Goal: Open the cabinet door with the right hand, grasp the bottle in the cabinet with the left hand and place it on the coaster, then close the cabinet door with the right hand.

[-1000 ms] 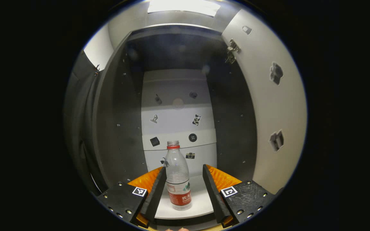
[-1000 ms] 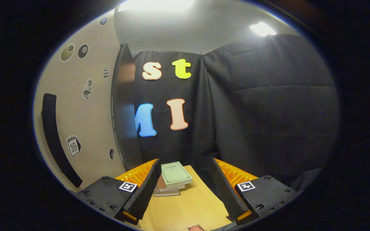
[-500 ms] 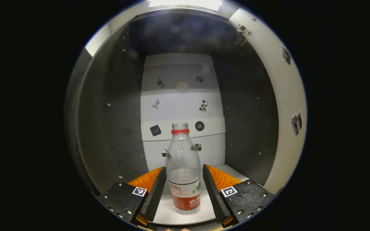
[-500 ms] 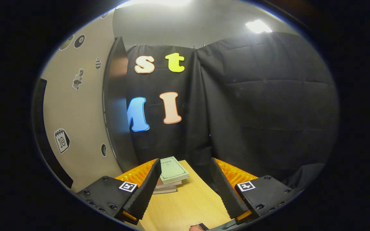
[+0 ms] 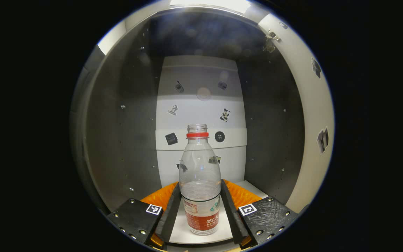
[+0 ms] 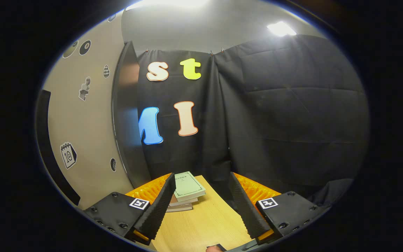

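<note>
Clear plastic bottle point(image 5: 200, 182) with a red neck ring stands upright on the white cabinet floor point(image 5: 180, 231), between the left tool's point(image 5: 200, 204) fingers, which sit right at its sides; contact is unclear. Over the wooden worktop point(image 6: 201, 224), the right tool point(image 6: 201, 203) is spread open beside the cabinet door point(image 6: 86, 140), near stacked books point(image 6: 187, 190).

The left gripper point(image 5: 200, 206) fingers are covering the bottle point(image 5: 200, 182) sides, so contact is staying uncertain. Beside the bottle, the door point(image 5: 313, 115) stickers are blurring. The books point(image 6: 184, 191) are hiding partly behind the right gripper point(image 6: 201, 206).
</note>
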{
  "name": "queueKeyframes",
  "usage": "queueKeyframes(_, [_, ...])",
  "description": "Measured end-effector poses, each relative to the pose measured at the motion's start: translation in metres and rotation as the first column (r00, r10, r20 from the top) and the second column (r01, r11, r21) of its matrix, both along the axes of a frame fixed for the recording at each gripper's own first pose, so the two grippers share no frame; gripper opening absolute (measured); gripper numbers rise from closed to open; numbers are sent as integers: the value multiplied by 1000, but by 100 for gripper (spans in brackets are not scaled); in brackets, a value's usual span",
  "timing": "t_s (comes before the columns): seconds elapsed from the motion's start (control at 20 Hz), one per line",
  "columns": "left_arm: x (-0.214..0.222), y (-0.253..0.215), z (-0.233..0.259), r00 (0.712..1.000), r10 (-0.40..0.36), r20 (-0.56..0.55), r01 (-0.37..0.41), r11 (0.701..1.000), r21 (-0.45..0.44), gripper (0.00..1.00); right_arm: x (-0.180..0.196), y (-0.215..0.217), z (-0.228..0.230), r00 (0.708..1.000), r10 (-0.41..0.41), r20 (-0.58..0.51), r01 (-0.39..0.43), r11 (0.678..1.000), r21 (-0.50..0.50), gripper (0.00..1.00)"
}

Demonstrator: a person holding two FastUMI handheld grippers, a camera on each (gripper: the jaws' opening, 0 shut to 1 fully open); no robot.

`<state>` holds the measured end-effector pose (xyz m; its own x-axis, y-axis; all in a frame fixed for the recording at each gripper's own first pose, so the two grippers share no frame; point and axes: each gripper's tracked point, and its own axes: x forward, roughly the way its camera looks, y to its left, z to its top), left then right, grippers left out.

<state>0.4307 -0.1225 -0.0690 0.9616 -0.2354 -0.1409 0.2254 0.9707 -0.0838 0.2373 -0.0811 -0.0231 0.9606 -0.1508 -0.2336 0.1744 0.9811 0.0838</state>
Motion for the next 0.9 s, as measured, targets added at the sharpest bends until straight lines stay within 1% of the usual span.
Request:
queueKeyframes(0.05, [-7, 4, 4, 1000, 4, 4, -4, 1000, -4, 62, 0, 0, 1, 1000, 9, 4, -9, 1000, 1, 93])
queueKeyframes(0.1, [-15, 8, 9, 1000, 12, 10, -12, 1000, -8, 62, 0, 0, 3, 1000, 19, 8, -19, 1000, 3, 97])
queueKeyframes(0.15, [-23, 14, 14, 1000, 20, 21, -20, 1000, -9, 62, 1, 2, 3, 999, 31, 12, -31, 1000, 4, 93])
queueKeyframes(0.25, [-42, 25, 21, 998, 39, 42, -39, 999, -3, 62, -1, 3, 6, 998, 57, 18, -57, 998, 4, 93])
queueKeyframes(0.3, [-53, 31, 23, 998, 47, 50, -47, 999, 3, 62, -1, 3, 7, 997, 70, 20, -70, 998, 3, 97])
queueKeyframes(0.35, [-64, 36, 25, 997, 55, 54, -56, 998, 9, 62, -1, 5, 8, 996, 83, 23, -83, 997, 4, 97])
queueKeyframes(0.4, [-74, 42, 26, 996, 65, 57, -66, 998, 12, 62, -3, 7, 9, 995, 99, 26, -99, 995, 7, 93])
queueKeyframes(0.5, [-96, 56, 26, 994, 90, 63, -91, 996, 16, 62, -5, 10, 11, 991, 128, 33, -128, 992, 12, 93])
queueKeyframes(0.55, [-108, 63, 26, 993, 104, 64, -105, 994, 18, 62, -6, 12, 11, 989, 142, 34, -142, 990, 14, 93])
queueKeyframes(0.6, [-118, 69, 25, 991, 116, 62, -118, 993, 19, 62, -8, 14, 11, 987, 154, 34, -155, 988, 15, 97])
queueKeyframes(0.75, [-151, 89, 15, 987, 150, 50, -151, 988, 26, 62, -15, 18, 9, 982, 186, 38, -187, 982, 26, 97])
queueKeyframes(0.9, [-184, 106, 3, 984, 173, 41, -175, 984, 38, 62, -22, 21, 8, 979, 198, 51, -200, 979, 41, 97])
